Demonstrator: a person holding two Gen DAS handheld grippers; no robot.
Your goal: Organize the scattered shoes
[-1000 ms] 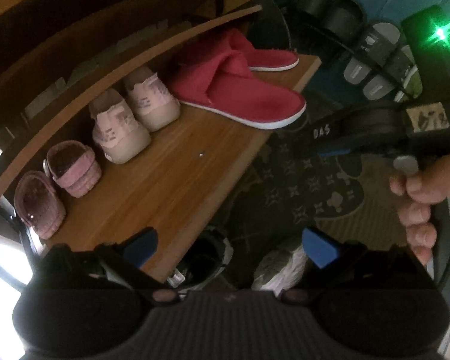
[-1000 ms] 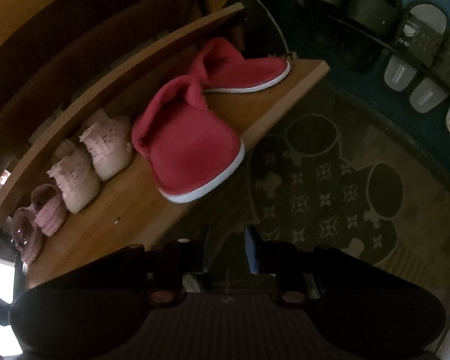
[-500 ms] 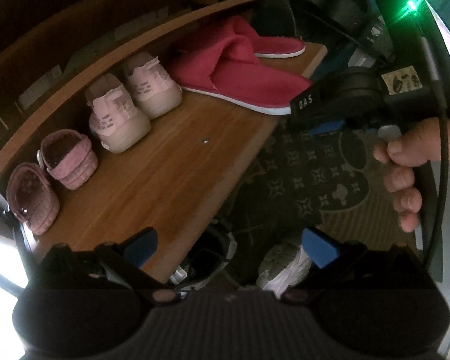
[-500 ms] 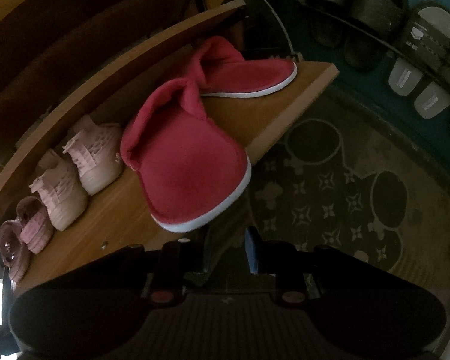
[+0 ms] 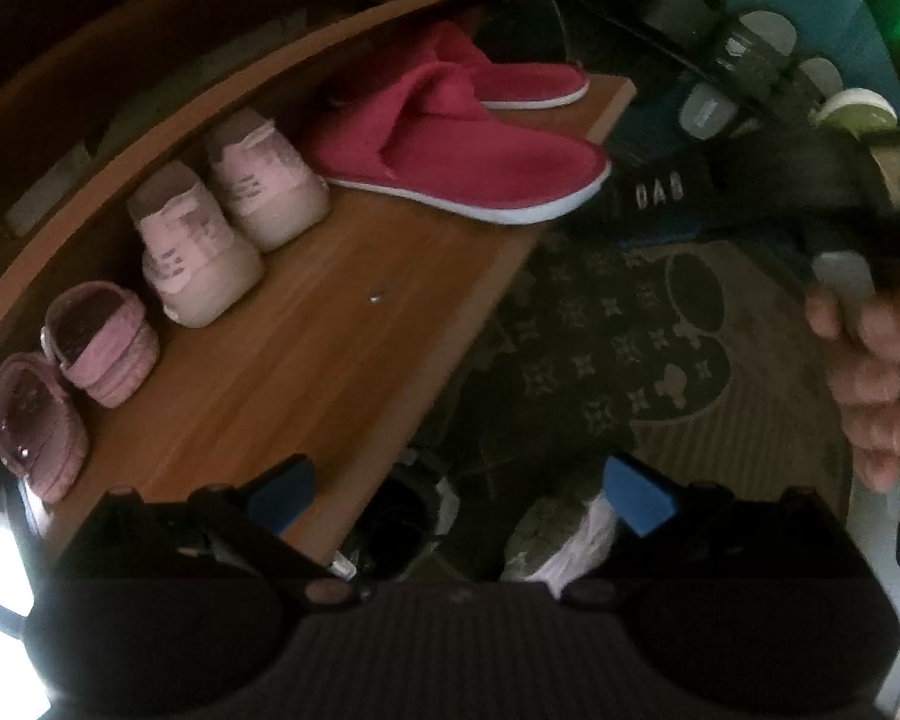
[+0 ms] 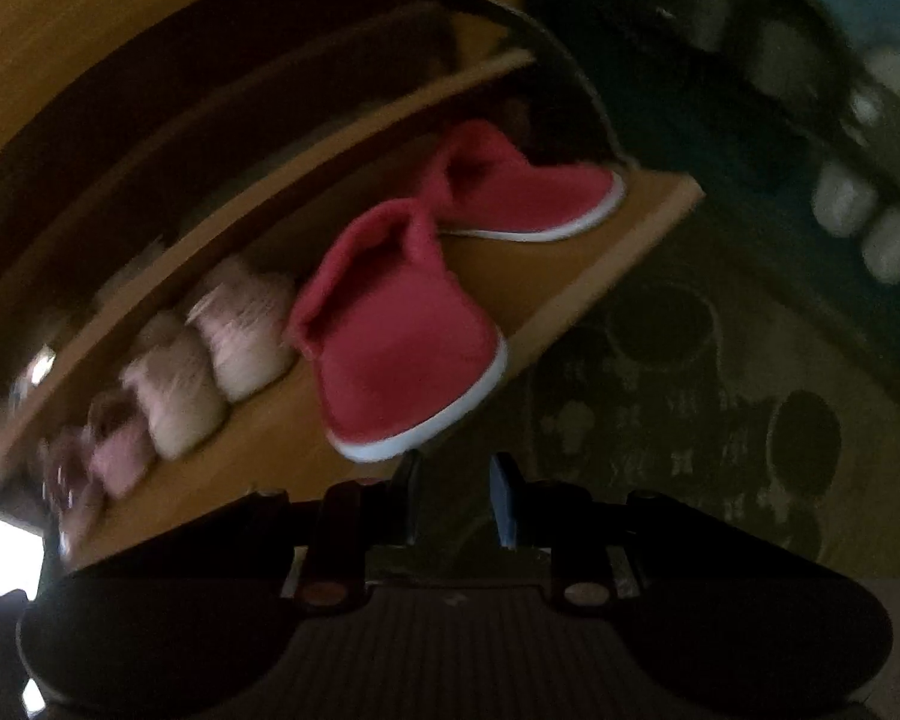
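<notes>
The left gripper hangs wide open with nothing between its blue pads, above a dark shoe and a pale shoe on the floor. The right gripper has its fingers drawn close together, holding nothing. Beyond them, a wooden shelf carries a row: two pink clogs, two pale pink sneakers, and two red slippers with white soles, the nearer one's toe overhanging the shelf edge. A patterned rug lies beside it.

Both wrist views look down from near the shelf's front edge, sharing the shelf and rug.
</notes>
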